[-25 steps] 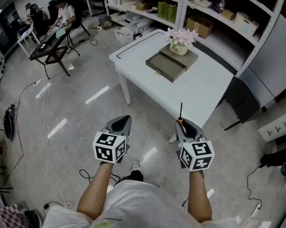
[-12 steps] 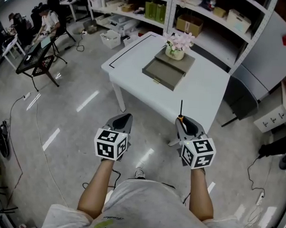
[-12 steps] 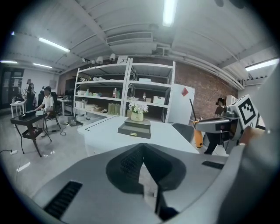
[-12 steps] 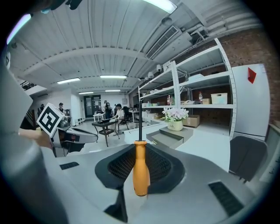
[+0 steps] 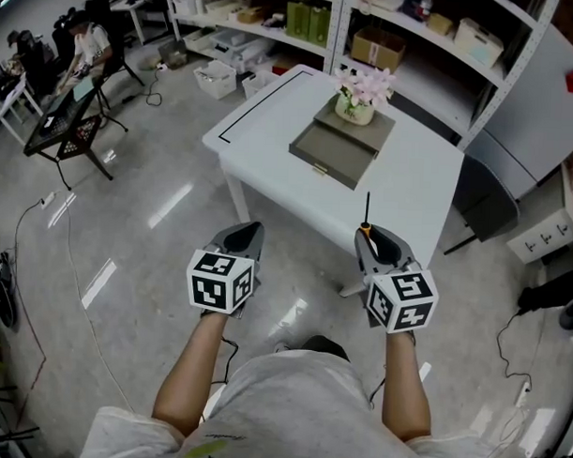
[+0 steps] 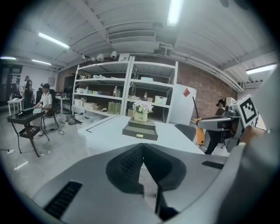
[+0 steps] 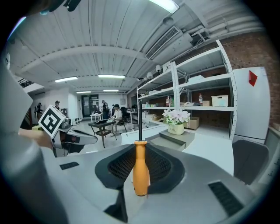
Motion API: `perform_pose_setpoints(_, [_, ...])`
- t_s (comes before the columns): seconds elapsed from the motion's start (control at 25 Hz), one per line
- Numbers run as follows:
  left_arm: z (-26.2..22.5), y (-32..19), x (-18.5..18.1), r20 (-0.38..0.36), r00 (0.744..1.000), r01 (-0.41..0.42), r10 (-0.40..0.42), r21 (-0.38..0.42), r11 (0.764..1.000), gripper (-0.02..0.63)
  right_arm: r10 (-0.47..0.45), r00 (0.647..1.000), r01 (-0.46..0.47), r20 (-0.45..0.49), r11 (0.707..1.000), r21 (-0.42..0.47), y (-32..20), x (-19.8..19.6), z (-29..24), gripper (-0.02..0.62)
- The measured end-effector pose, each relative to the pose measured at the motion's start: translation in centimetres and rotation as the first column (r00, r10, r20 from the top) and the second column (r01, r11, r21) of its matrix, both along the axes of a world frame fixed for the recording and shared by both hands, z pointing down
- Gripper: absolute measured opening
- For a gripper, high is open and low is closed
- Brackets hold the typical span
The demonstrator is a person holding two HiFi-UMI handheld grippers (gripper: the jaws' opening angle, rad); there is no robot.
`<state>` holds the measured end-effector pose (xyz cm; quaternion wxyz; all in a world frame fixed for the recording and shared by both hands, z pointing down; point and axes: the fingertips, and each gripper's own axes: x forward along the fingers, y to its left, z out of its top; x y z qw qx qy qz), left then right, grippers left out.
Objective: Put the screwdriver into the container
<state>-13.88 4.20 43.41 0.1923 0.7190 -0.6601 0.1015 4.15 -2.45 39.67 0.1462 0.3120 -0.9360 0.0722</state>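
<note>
My right gripper [image 5: 368, 237] is shut on the screwdriver's orange handle [image 7: 141, 168], and the black shaft [image 5: 367, 207] sticks up and forward past the jaws. The container is a low grey box [image 5: 340, 141] on a white table [image 5: 410, 181], its drawer pulled out toward me; it also shows ahead as the box [image 7: 173, 139]. Both grippers hang in the air short of the table's near edge, over the floor. My left gripper [image 5: 241, 239] is shut with nothing in it, its jaws meeting at a point [image 6: 142, 148].
A pot of pink flowers [image 5: 364, 89] stands on the back of the grey box. Metal shelving [image 5: 425, 31] runs behind the table, with a dark chair [image 5: 484, 207] at its right. People sit at desks [image 5: 67, 70] far left. Cables lie on the floor [image 5: 23, 252].
The view has drawn slightly nearer to the table. Both grippers keep their places in front of me, and the screwdriver stays held in the right one.
</note>
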Motion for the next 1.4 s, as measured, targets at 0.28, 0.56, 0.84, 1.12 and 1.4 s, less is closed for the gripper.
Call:
perform_pose_setpoints(0.28, [0.2,-2.2,-1.5,0.013,1.000,-0.014,0.014,-0.011,1.000,0.002,0.012,1.000,-0.012,0.008,1.000,0.001,-2.5,-1.2,0.1,0.074])
perform_pose_setpoints(0.56, [1.1,-6.5,-3.0,0.020,0.999,-0.025,0.026,-0.037,0.999,0.002,0.013,1.000,-0.013,0.008,1.000,-0.004,-6.9,-2.7,0.8,0.074])
perform_pose_setpoints(0.84, [1.2,-12.3,-5.0,0.025,0.999,-0.028,0.030,-0.054,0.998,0.002,0.007,1.000,-0.007,0.006,1.000,-0.027,-12.6,-4.9,1.4,0.074])
perform_pose_setpoints(1.12, [2.0,-18.2,-6.6,0.016,0.999,-0.034,0.035,-0.081,0.996,0.002,0.001,1.000,-0.002,-0.005,0.999,-0.052,-18.1,-6.7,2.3,0.074])
perform_pose_setpoints(1.4, [2.5,-23.7,-7.6,0.016,0.999,-0.033,0.035,-0.094,0.995,0.002,-0.007,1.000,0.006,-0.012,0.997,-0.072,-23.4,-7.9,3.2,0.074])
